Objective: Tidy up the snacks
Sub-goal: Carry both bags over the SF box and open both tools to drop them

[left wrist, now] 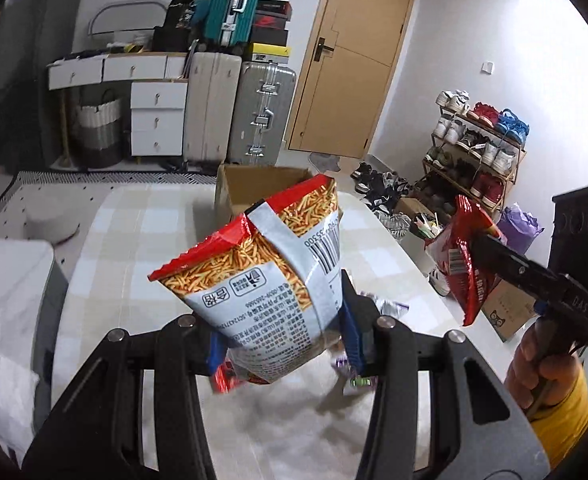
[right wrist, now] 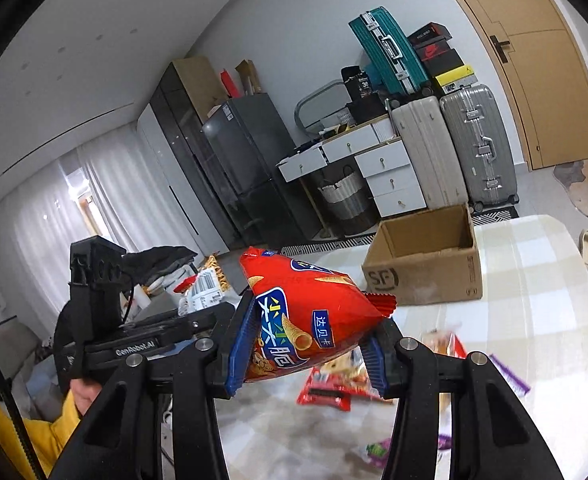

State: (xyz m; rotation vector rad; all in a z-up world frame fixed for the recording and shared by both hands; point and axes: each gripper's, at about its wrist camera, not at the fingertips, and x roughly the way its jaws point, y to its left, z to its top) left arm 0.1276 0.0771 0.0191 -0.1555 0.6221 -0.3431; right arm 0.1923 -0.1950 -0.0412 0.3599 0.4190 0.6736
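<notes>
My left gripper (left wrist: 284,342) is shut on a bag of stick snacks (left wrist: 262,272), white and red with its back label facing me, held above the table. My right gripper (right wrist: 307,356) is shut on a red cone-snack bag (right wrist: 309,316); that bag also shows at the right of the left wrist view (left wrist: 463,264). An open cardboard box (right wrist: 425,268) stands at the far end of the table, beyond both bags; it also shows in the left wrist view (left wrist: 254,184). Several loose snack packets (right wrist: 333,388) lie on the table below the grippers.
The table (left wrist: 134,240) has a pale checked cloth. Purple and green packets (right wrist: 377,450) lie near its front. Suitcases (left wrist: 262,112), a drawer unit (left wrist: 158,116) and a shoe rack (left wrist: 477,148) stand beyond. The left gripper's body (right wrist: 102,320) is at my right gripper's left.
</notes>
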